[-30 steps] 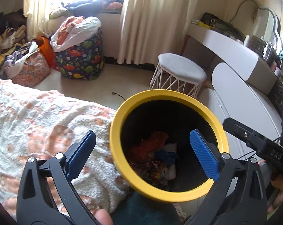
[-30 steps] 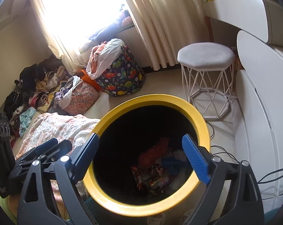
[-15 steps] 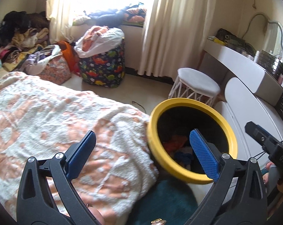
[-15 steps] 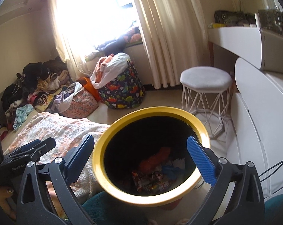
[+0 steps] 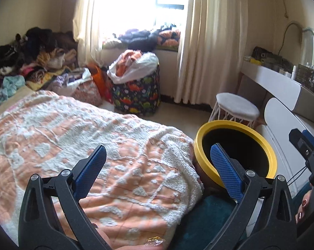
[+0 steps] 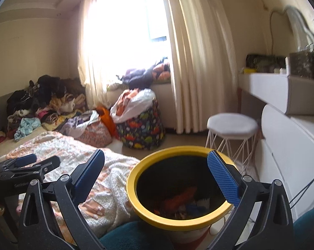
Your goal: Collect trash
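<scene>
Now both grippers have pulled up and back from the yellow-rimmed trash bin [image 6: 178, 187], which a second ago filled each wrist view from directly above. The left gripper [image 5: 158, 166] has swung away over the orange-and-white blanket [image 5: 90, 141] to the left of the bin, so the bin sits off by its right finger at the blanket's edge. The right gripper [image 6: 157, 173] hangs nearer the bin, looking down into it at a lower angle; both have their jaws spread wide with nothing between the blue pads [image 6: 223, 177].

Inside the bin, orange wrappers [image 6: 182, 196] and bits of white and blue scrap lie at the bottom, much as in the earlier frames. That suggests, as a judgement, that a drop into the bin is finished and the hands are turning to look for the next piece.

No loose trash shows clearly on the blanket near the bin. Beyond the bin stands the white wire-legged stool [image 6: 232, 125], with the dinosaur-print laundry bag [image 6: 142, 127] further off to the bin's left beneath the window; both had been crowded toward the top of the earlier views and now sit mid-frame, since the cameras tilted up. The white dresser [image 6: 292, 145] runs along the bin's right side. In the left view the right gripper's tip pokes in from beyond the bin.
</scene>
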The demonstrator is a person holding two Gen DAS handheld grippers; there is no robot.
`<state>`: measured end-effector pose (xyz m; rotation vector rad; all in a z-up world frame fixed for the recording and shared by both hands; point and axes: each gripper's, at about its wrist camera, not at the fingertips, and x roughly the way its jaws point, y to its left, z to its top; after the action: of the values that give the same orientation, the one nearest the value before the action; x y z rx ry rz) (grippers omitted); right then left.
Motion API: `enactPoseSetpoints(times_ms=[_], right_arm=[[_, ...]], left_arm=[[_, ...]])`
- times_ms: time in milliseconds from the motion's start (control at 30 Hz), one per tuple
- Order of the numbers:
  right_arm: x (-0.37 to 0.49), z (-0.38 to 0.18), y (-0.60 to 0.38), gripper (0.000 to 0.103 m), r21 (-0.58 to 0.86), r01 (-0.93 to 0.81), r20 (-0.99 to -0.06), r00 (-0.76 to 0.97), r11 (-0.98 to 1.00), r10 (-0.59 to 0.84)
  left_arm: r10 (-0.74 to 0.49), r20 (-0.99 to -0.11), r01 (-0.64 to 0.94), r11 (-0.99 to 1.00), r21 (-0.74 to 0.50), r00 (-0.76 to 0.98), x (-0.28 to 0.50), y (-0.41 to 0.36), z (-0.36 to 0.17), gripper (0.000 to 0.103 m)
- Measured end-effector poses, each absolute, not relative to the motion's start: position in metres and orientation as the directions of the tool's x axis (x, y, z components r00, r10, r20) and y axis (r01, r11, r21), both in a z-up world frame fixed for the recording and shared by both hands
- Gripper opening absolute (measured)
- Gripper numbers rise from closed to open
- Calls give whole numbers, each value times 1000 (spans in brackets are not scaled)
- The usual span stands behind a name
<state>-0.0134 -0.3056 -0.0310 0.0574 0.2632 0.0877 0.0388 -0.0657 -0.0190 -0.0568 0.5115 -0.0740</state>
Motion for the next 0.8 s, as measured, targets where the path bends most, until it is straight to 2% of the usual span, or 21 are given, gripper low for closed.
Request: enactPoseSetpoints(times_ms=[267,800], right_arm=[[-23,-41,-295,96,19,-35,-220,975,999,39],[-21,-53,-290,96,-1,-51,-246,968,999,49]], left_arm=[[-101,-456,76,994,-73,884,20,-57,-26,92],[-94,-458,67,995,-75,884,21,-57,-32,92]])
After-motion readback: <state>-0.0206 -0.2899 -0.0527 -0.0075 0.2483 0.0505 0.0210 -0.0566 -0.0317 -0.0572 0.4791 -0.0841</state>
